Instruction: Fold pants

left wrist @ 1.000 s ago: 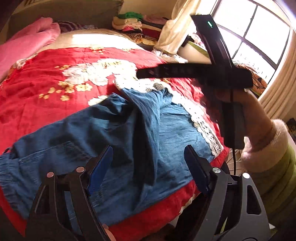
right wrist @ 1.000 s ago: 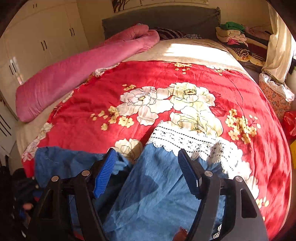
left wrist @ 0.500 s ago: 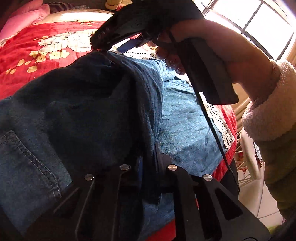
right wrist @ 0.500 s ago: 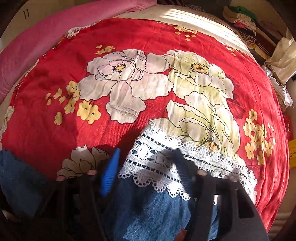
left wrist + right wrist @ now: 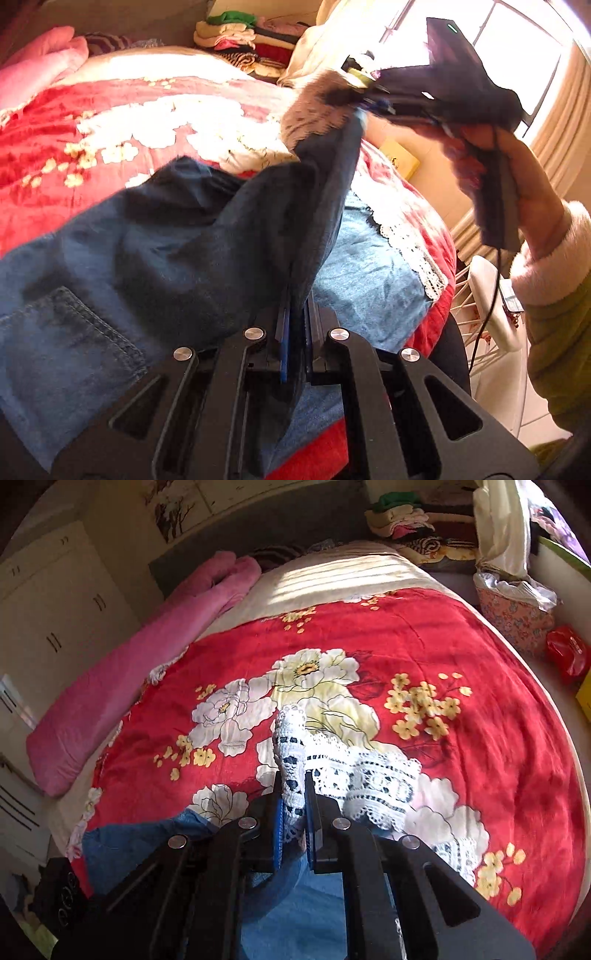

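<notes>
On the red floral bedspread (image 5: pixel 461 657) a pair of blue denim pants (image 5: pixel 92 288) is spread, its stitched back pocket turned up in the left wrist view and its leg ends trimmed with white lace (image 5: pixel 373 775). Between the blue pads of the left gripper (image 5: pixel 294 332) a raised fold of the denim is pinched; the jaws are closed down to the cloth's thickness, and the fold is drawn up in a ridge from this gripper toward the other one. The right gripper (image 5: pixel 294 812) is closed on the lace hem of one leg, and its jaws have just been closing, with the lace caught between the pads and a strip of it standing up past the fingertips. In the left wrist view this same gripper (image 5: pixel 373 105) is seen raised above the bed, held by a hand (image 5: pixel 517 177) in a fleecy cuff, with the hem lifted and the cloth blurred. The other leg's lace hem (image 5: pixel 410 251) lies flat on the bedspread near the bed's edge. A pink blanket (image 5: pixel 140 672) lies along the far left side of the bed, and folded clothes (image 5: pixel 406 517) are stacked beyond its head.
</notes>
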`<state>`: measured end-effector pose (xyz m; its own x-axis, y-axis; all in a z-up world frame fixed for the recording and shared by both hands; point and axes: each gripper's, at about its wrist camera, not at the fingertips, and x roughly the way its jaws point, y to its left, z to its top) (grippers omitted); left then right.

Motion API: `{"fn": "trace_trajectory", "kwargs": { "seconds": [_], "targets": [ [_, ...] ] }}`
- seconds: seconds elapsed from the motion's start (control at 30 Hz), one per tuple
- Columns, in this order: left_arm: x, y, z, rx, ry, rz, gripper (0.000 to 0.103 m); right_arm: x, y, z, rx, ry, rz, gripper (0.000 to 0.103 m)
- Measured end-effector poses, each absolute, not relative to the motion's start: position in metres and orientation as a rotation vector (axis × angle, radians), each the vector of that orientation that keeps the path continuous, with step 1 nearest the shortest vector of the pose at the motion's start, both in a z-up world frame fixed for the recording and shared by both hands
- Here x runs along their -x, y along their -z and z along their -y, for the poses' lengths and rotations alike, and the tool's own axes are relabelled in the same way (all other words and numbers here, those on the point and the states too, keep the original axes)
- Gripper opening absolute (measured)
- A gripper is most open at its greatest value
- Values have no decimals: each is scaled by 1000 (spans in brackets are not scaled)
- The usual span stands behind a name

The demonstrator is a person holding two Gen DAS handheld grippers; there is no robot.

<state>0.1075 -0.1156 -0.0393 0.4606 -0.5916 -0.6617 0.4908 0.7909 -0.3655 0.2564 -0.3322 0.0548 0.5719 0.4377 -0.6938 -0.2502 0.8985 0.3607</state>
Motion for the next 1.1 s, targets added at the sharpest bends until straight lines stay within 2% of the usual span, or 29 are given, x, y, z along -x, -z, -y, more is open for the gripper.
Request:
{"fn": "trace_trajectory", "kwargs": {
  "seconds": [0.17,0.47,0.67,0.87,1.1],
  "targets": [
    [-92,26,116,58,708,-822,1,-186,-51,392,-372,-331,-815,8],
    [-76,38,130,-51,755,-848,1,-96,18,437,-554,-248,-869,8],
    [-76,52,130,-76,755,-892,1,-79,54,438,-581,-235,-944,8],
    [-65,57,138,-136,782,-906,1,-75,63,445,-608,-238,-929,9],
    [-63,61,141,-177,774,-914,1,-62,57,459,-602,-234,-927,24]
  ]
}}
